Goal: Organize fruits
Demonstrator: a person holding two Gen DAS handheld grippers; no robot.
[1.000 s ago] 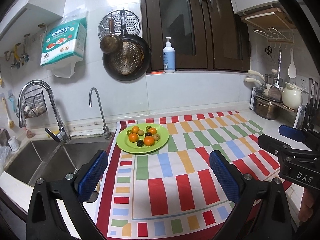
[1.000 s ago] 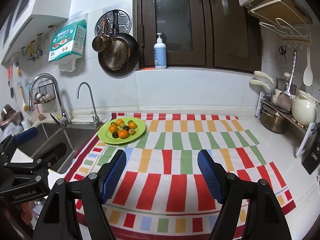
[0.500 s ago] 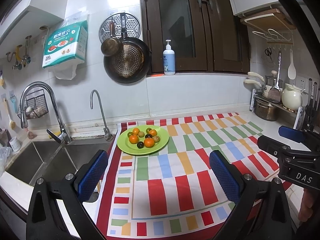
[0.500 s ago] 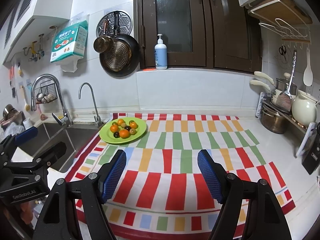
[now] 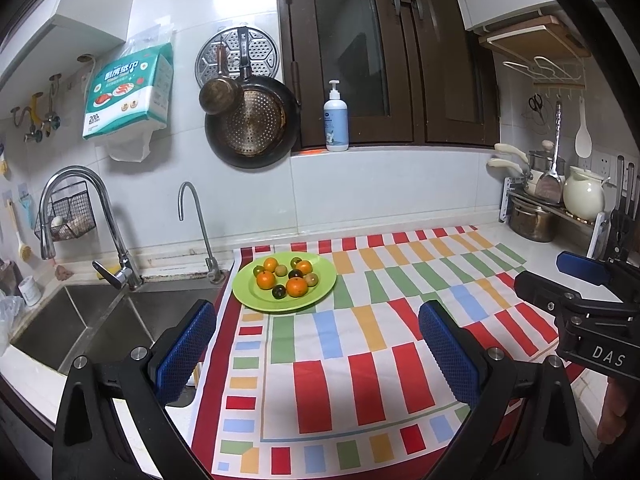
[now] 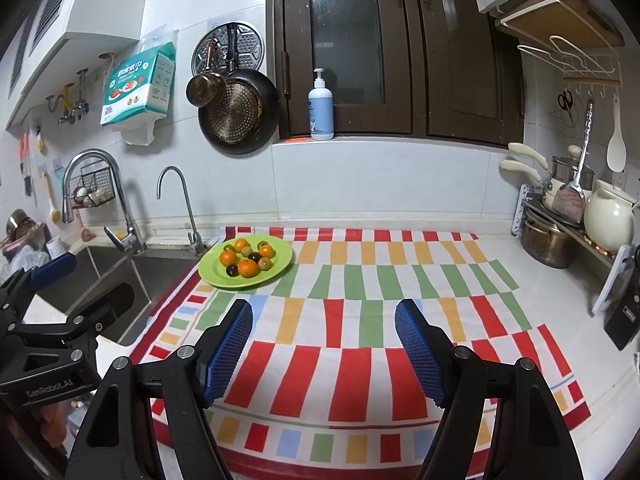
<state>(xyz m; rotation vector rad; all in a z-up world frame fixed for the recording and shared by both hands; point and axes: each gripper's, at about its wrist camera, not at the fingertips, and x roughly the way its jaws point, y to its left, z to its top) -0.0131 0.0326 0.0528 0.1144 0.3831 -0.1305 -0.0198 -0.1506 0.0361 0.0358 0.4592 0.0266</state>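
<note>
We hold the left gripper [image 5: 316, 346] and right gripper [image 6: 322, 346] with jaws wide apart and empty, the fruits [image 5: 286, 276] heaped, seemingly touching, on the green plate [image 5: 320, 294] well beyond both; nudging one could roll its neighbours off.

A striped cloth [image 5: 360, 344] in red, green, orange and blue covers the countertop. A steel sink [image 5: 92, 320] lies at its left edge, with 2 faucets [image 5: 100, 224] behind it. A dark pan [image 5: 252, 128] and a paper-towel pack [image 5: 128, 92] hang on the tiled wall. A pump bottle [image 6: 321, 108] stands on the window ledge. A cream pot [image 6: 608, 216] and a steel pot [image 6: 548, 240] occupy the right-hand rack.
</note>
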